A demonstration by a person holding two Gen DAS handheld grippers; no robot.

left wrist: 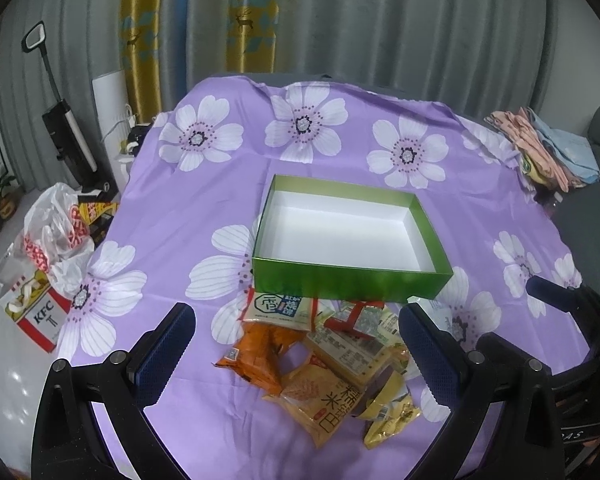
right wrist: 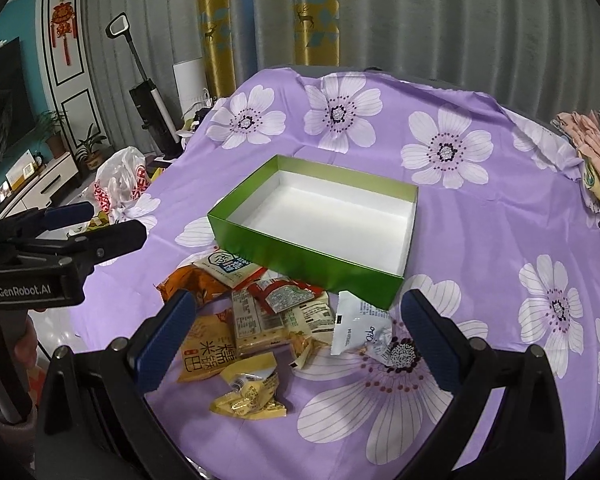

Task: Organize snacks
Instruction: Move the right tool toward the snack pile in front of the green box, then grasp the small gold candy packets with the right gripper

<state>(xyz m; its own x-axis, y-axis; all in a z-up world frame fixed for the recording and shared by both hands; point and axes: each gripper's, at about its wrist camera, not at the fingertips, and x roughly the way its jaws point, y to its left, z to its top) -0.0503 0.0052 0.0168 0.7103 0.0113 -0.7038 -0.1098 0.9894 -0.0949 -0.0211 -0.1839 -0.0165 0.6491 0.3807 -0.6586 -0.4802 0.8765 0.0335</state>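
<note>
Your left gripper [left wrist: 296,344] is wide open and holds nothing; it hangs over the pile of snack packs [left wrist: 328,356] on the purple flower cloth [left wrist: 204,200]. Your right gripper [right wrist: 300,332] is wide open too, with nothing in it. The snacks lie just in front of the green box [left wrist: 348,280], and some touch its near wall. Only your right camera shows the white packet [right wrist: 356,328] beside the pile, and your left gripper from the side. Only your left camera shows the KFC box [left wrist: 40,316] on the floor.
</note>
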